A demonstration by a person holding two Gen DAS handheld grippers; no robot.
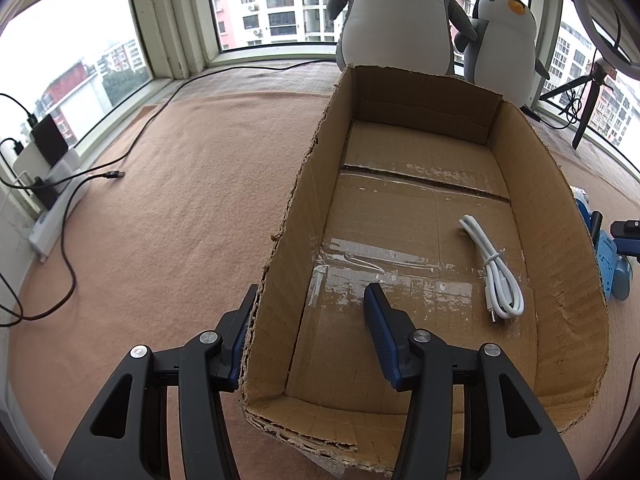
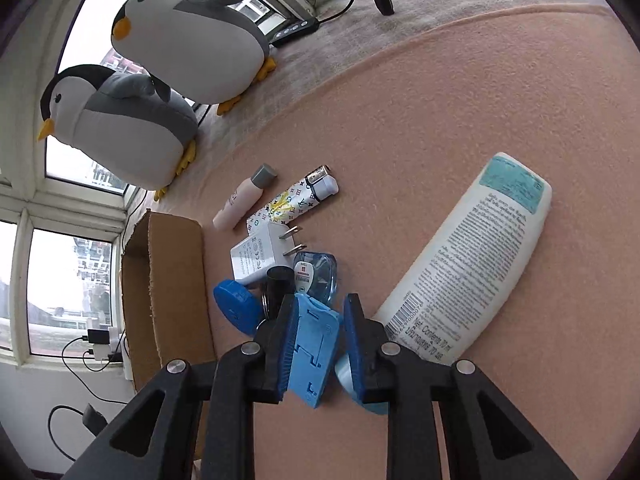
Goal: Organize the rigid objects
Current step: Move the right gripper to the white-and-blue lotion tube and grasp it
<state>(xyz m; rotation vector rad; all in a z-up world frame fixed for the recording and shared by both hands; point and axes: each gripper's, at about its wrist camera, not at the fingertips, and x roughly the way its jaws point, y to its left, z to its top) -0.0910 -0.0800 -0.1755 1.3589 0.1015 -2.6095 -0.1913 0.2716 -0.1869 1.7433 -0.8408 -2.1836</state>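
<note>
Right gripper (image 2: 320, 344) is hanging low over the pile of small things on the pink blanket (image 2: 460, 92), jaws part-open and straddling the light blue plastic stand (image 2: 314, 354). The stand is lying flat between the two pads; its long axis is running roughly along the fingers, toward the camera. The left pad looks to be touching or nearly touching its edge; the right pad is standing apart from it. Not yet gripped, as far as I can judge.

Just ahead of the fingers: clear blue case (image 2: 318, 276), black cylinder (image 2: 278, 284), white charger plug (image 2: 262, 254), blue cap (image 2: 236, 306), patterned lighter (image 2: 294, 200), pink tube (image 2: 242, 196). The big white bottle (image 2: 472, 260) is lying to the right, its lower end just beside the right finger.

The cardboard box (image 2: 166, 280) is sitting just left of the pile, so a lifted item would be travelling leftward into it.

Left gripper (image 1: 308, 332) is standing wide open, straddling the box's left wall near the front corner: one finger outside, one inside. It is holding nothing; it may be steadying the box (image 1: 304, 184).

Box contents: one coiled white cable (image 1: 498, 276) on the floor at the right side, otherwise bare cardboard and tape.

Judgement: the right gripper is the nearer one to the stand; closing is the next step.
</note>
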